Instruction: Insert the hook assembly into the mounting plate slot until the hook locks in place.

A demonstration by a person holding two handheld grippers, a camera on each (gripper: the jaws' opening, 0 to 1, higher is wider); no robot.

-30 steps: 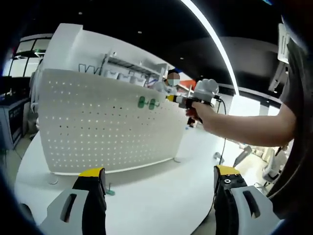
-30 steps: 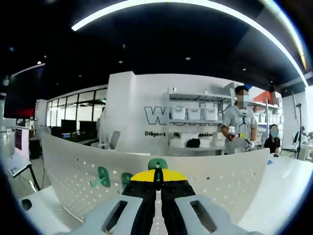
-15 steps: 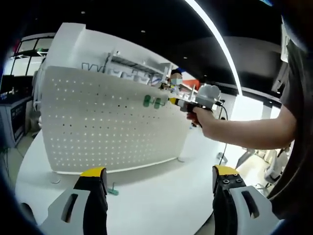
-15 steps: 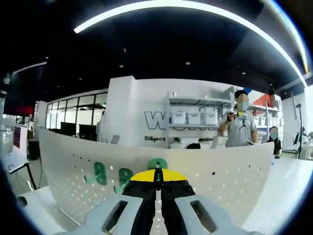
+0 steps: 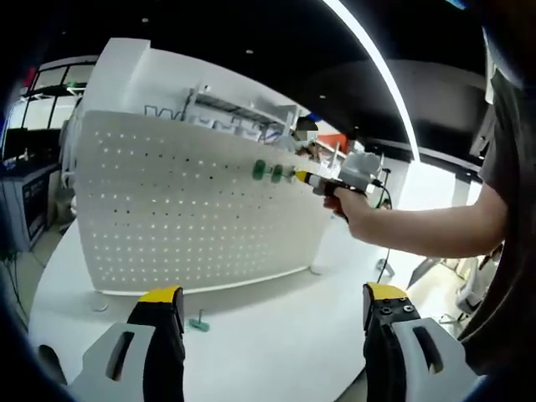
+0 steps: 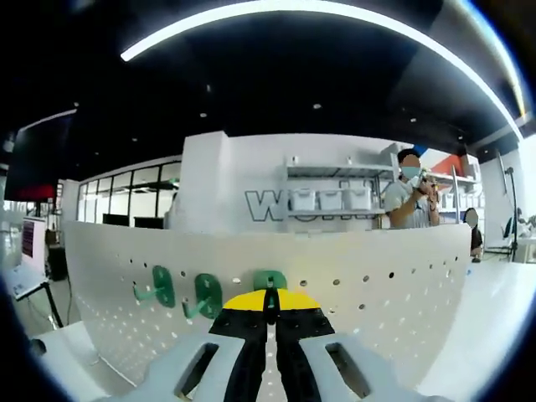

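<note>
Up close, my right gripper [image 6: 270, 311] is clenched on a green hook [image 6: 270, 280] at the pegboard [image 6: 402, 285]: light, rigid plastic, best pinched at its base; left gripper [image 5: 272, 322] released.

two hooks [image 6: 180, 291] on pegboard [image 5: 193, 218] upright on table [image 5: 268, 335]

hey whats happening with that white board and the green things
A person is fitting green plastic hooks onto an upright white perforated pegboard standing on a white table. The right gripper, jaws closed on a green hook, is pressed against the board near its top edge. Two more green hooks already hang beside it. Another small green hook lies on the table by the board's base. The left gripper hangs back, open and empty.
</note>
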